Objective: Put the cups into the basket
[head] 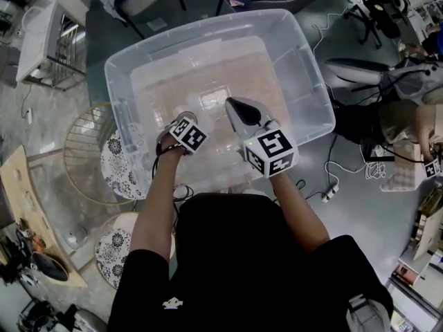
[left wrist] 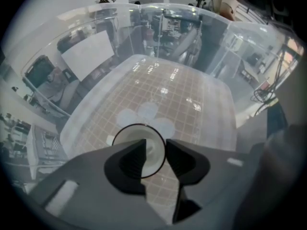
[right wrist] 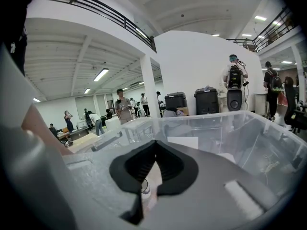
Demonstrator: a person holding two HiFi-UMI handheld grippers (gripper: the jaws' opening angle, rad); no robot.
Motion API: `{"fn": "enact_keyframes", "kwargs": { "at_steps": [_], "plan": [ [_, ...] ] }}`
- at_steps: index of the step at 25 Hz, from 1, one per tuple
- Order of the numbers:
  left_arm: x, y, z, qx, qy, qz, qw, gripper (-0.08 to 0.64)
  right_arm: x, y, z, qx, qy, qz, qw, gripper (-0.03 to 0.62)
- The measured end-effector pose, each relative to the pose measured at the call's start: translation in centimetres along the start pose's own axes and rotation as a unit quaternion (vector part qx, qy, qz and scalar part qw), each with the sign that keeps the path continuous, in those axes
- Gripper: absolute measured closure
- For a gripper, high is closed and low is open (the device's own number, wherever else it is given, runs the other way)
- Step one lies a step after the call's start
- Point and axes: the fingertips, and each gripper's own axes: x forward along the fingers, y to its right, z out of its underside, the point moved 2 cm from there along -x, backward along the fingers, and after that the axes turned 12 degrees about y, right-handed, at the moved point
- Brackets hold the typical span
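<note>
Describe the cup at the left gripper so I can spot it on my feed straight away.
Look into the big clear plastic bin in front of the person. Near the wall closest to the person, a small cup sits mouth up under the left gripper, whose jaws stand apart. It has a thin dark rim and a pale inside, and no other cup shows in the bin.

Both tools reach into a large clear plastic bin [head: 208, 33]. The left gripper [head: 181, 122] points steeply at its floor, and the right gripper [head: 232, 106] is just beside it, angled forward. Off the left gripper's outer side stands a round gold wire basket [head: 79, 137].
</note>
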Motion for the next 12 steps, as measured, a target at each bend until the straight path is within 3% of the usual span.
{"fn": "enact_keyframes", "kwargs": {
  "at_steps": [4, 12],
  "plan": [
    [-1.4, 0.1, -0.8, -0.028, 0.024, 0.014, 0.9992, 0.431, -0.2, -0.1, -0.3, 0.0, 0.002, -0.004, 1.0, 0.592],
    [-6.0, -0.9, -3.3, -0.052, 0.09, -0.016, 0.9944, 0.485, 0.0, -0.4, -1.0, -0.001, 0.008, -0.016, 1.0, 0.592]
  ]
}}
